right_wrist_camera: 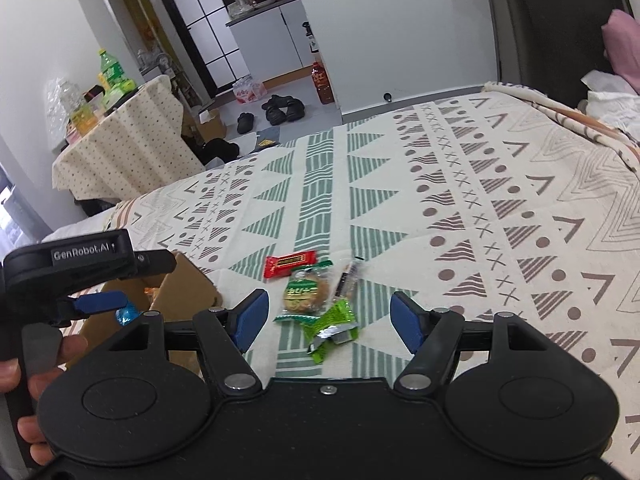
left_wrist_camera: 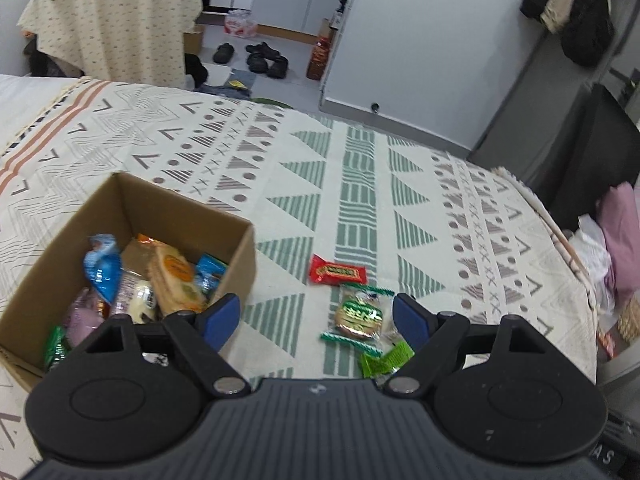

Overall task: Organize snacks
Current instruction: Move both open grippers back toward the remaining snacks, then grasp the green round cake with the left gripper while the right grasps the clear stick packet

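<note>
A clear-wrapped cookie (right_wrist_camera: 306, 291) lies on the patterned blanket (right_wrist_camera: 460, 184), to the right of the cardboard box (left_wrist_camera: 160, 208). A red candy bar (right_wrist_camera: 291, 264) is just beyond it and a green packet (right_wrist_camera: 330, 326) just nearer. The right gripper (right_wrist_camera: 326, 320) hovers wide open and empty above these snacks. The left gripper (left_wrist_camera: 316, 320), also spread and empty, hangs beside the box's right wall.

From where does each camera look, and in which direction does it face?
Left wrist: sits on the left gripper, looks along its open fingers at the cardboard box and the bed.
Right wrist: sits on the right gripper, faces the loose snacks; the left hand shows.
Shared: red snack, green cookie pack.
</note>
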Tool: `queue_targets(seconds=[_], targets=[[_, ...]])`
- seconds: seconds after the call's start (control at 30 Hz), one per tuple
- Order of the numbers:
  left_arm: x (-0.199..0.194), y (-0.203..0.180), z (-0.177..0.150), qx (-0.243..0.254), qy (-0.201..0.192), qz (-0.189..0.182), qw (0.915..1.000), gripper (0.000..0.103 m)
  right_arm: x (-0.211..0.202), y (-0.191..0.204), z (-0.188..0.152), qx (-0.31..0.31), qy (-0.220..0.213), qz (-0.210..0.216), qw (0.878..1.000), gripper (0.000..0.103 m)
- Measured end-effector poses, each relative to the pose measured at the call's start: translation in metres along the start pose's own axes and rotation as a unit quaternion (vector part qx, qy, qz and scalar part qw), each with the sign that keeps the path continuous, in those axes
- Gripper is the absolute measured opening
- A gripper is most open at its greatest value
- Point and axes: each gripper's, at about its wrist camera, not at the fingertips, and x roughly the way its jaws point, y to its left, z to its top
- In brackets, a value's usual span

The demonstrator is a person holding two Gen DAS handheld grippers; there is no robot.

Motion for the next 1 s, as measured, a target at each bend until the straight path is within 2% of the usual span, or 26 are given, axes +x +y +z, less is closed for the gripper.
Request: queue_targets(seconds=[0.3, 0.53, 0.8, 1.0], targets=[[0.032, -0.016, -0.006, 0.019, 0.016, -0.006, 0.9997, 0.083, 0.027, -0.025, 0.0, 0.025, 0.012, 0.019, 0.999, 0.065], [0.064, -0.023, -0.008, 0.02, 0.036, -0.006, 0.9991, 0.082, 0.063, -0.038, 0.004, 0.04, 0.03, 0.049, 0.998, 0.062], [0.106, -0.034, -0.012, 0.033, 0.057, 0.001, 0.9979, 0.082, 0.1, -0.062, -0.004, 0.063, 0.047, 0.089, 0.993, 0.053], [0.137, -0.037, -0.019, 0.034, 0.079, 0.003, 0.9963, 0.08, 0.118, -0.078, -0.005, 0.094, 0.054, 0.099, 0.989, 0.05]])
